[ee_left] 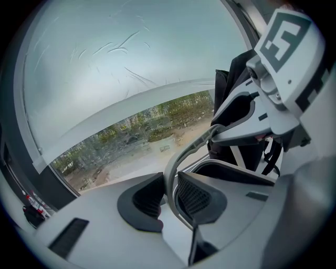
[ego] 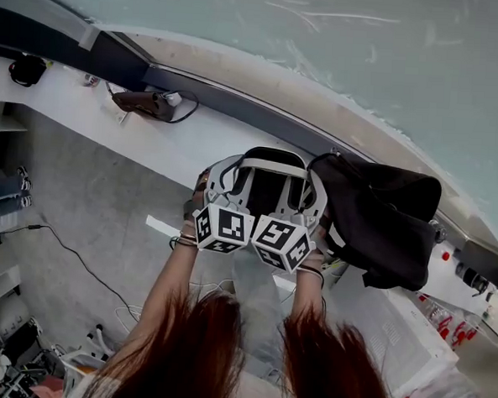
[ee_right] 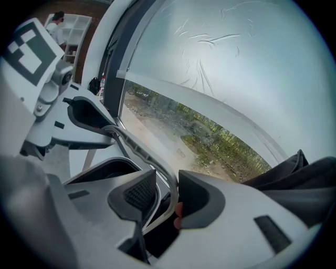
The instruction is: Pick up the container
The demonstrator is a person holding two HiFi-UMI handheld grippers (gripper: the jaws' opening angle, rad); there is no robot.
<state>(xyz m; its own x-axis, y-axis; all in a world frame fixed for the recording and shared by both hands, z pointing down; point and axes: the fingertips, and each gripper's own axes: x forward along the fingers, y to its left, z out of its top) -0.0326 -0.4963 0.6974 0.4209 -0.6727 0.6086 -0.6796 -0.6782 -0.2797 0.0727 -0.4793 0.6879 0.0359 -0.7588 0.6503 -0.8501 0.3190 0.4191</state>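
The container [ego: 267, 182] is a white tub with a dark inside and a thin grey hoop handle. It is held up in front of the window ledge. My left gripper [ego: 230, 183] reaches it from the left and my right gripper [ego: 306, 196] from the right, their marker cubes side by side. In the left gripper view the handle [ee_left: 181, 157] runs between the pads of the left gripper [ee_left: 169, 197], which press on it. In the right gripper view the same handle [ee_right: 139, 149] fills the gap of the right gripper [ee_right: 167, 197]. The tub's rim [ee_left: 231, 171] shows just beyond.
A black bag [ego: 382, 219] rests on the ledge, touching the container's right side. The big window pane [ego: 367, 58] is right ahead. A brown object with a cable [ego: 150, 104] lies on the white ledge [ego: 78, 112] at left. Bottles [ego: 444, 315] stand at lower right.
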